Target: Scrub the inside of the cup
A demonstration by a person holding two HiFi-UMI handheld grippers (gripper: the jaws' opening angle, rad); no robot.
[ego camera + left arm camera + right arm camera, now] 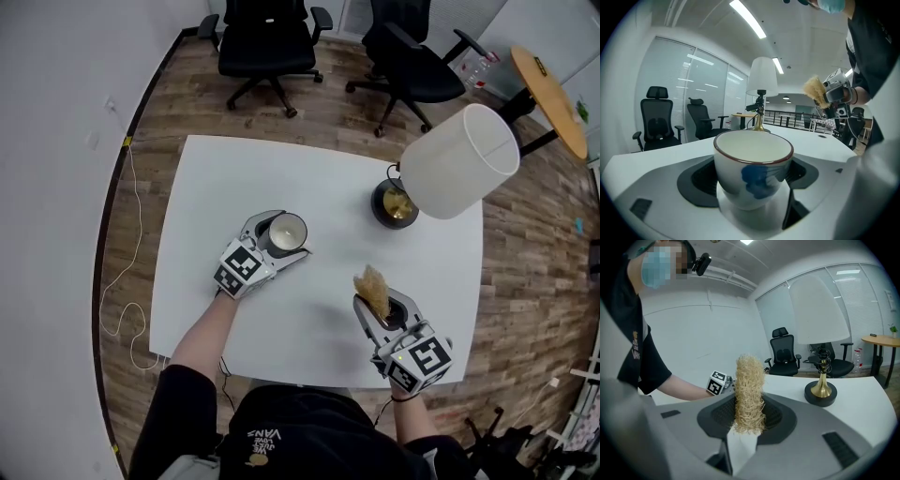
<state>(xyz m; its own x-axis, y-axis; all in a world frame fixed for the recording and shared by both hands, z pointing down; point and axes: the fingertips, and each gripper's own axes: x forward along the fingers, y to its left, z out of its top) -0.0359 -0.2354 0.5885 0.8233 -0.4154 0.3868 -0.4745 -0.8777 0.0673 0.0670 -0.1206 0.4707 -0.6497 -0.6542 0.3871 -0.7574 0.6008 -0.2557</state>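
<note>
**bring the scrubber down into a steady cup**

the left claw (281,236) is closed around the cup (753,176), a white one with a dark red rim and a blue mark on its side. the cup stands upright with its mouth open to the ceiling, near the middle of the white tabletop (309,178). the right claw (384,305) is clamped on the lower end of a straw-coloured fibre scrubber (749,394), whose free end stands up past the jaws. scrubber and cup are well apart, so the scrubbing looks not yet begun.

to do this step well, the left claw should hold the cup firm and level, ideally pressed onto the tabletop so it cannot twist. the right claw needs to tip over so the free end of the scrubber points down, then lower it straight through the rim. press the fibres against the inner wall and sweep round, then work the bottom. push gently: the fibres will likely bend, and a hard sideways shove could lever the cup out of its grip. the lamp (459,161) stands far enough off to be no bother.
</note>
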